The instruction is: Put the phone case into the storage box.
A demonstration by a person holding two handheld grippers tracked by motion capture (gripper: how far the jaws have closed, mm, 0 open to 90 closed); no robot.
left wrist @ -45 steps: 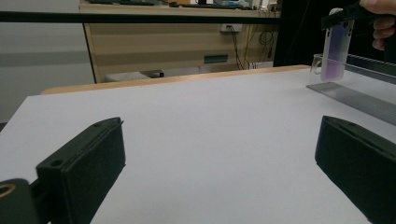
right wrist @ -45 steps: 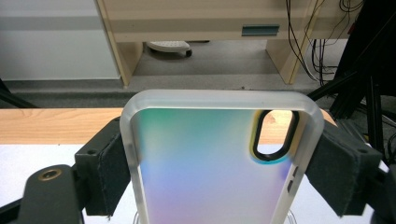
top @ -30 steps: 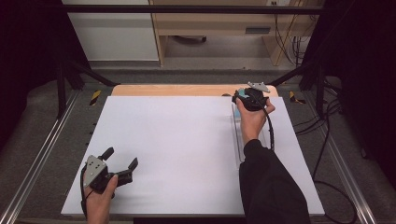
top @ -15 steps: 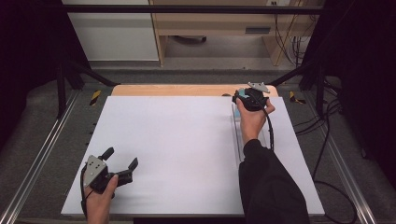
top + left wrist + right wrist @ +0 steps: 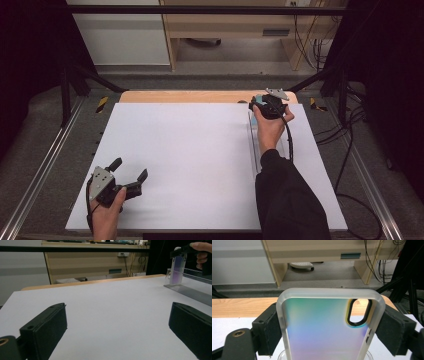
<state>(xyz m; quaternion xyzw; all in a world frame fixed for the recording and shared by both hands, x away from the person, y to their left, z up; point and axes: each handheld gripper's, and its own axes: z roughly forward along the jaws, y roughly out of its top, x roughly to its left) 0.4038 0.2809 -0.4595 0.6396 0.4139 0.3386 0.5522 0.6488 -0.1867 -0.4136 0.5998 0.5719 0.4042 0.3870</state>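
Right gripper [image 5: 263, 103]: it is at the far right part of the white worktop [image 5: 190, 150], and its jaws are closed on the two long edges of a phone case [image 5: 329, 325].
Phone case: frosted rim, a back with green, blue and pink shine, and an oval camera hole near the top right in the right gripper view. It stands upright between the jaws. Its lower end is cut off by the bottom edge of that view, so I cannot tell what it rests on.
Phone case from above: in the high view the hand and the gripper body cover almost all of it; a small light blue part [image 5: 258, 98] shows just beside the grey plate.
Clear stand [image 5: 186, 290]: a transparent long piece lies on the worktop under the right hand. In the high view [image 5: 253, 140] it is hard to see against the white, and the forearm hides its near end. If the case touches it, I cannot tell.
Left gripper [image 5: 131, 176]: near the front left corner of the worktop, well apart from the case. Its jaws are wide apart with nothing between them; in the left gripper view both are cut off at the bottom edge.
Right hand [image 5: 201, 255] in the left gripper view: partly cut off at the top right corner.
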